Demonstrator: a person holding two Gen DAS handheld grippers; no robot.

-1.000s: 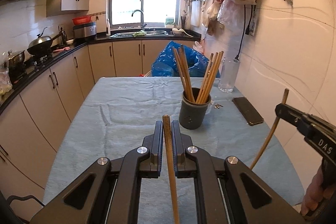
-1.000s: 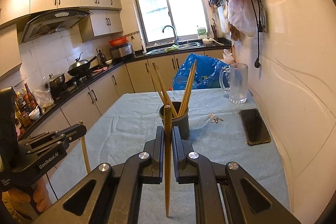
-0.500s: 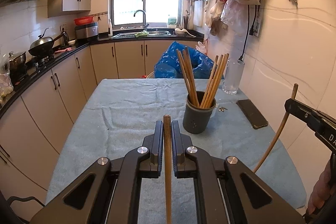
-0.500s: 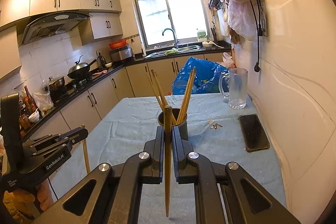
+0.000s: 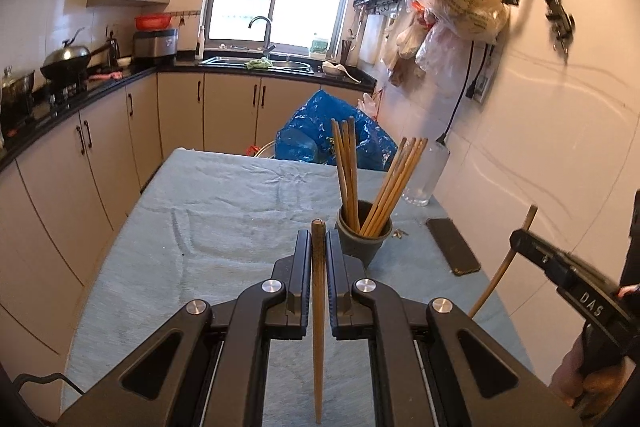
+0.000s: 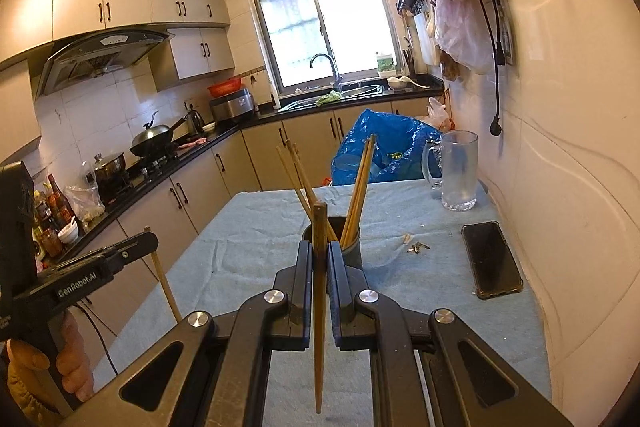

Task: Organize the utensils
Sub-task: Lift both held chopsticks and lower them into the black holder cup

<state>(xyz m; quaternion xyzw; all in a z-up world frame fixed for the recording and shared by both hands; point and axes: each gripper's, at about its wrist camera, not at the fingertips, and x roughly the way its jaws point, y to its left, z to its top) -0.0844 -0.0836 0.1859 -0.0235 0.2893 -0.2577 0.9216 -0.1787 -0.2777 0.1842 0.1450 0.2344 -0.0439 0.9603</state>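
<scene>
A kitchen with beige cabinets and a window over the sink surrounds a worktop (image 5: 224,211) covered in pale blue cloth. The landmark is a dark holder cup (image 5: 363,237) standing on it, with several wooden chopsticks (image 5: 394,183) leaning inside. Right of the cup lies a black phone (image 6: 491,259); beyond it, by the wall, stands a glass mug (image 6: 456,171). Small scraps (image 6: 416,247) lie between the cup and the phone. The left gripper (image 5: 319,255) is clamped on one chopstick (image 5: 318,327), held above the worktop on the near side of the cup. The right gripper (image 6: 319,263) pinches a second chopstick (image 6: 319,307), directly in front of the cup.
</scene>
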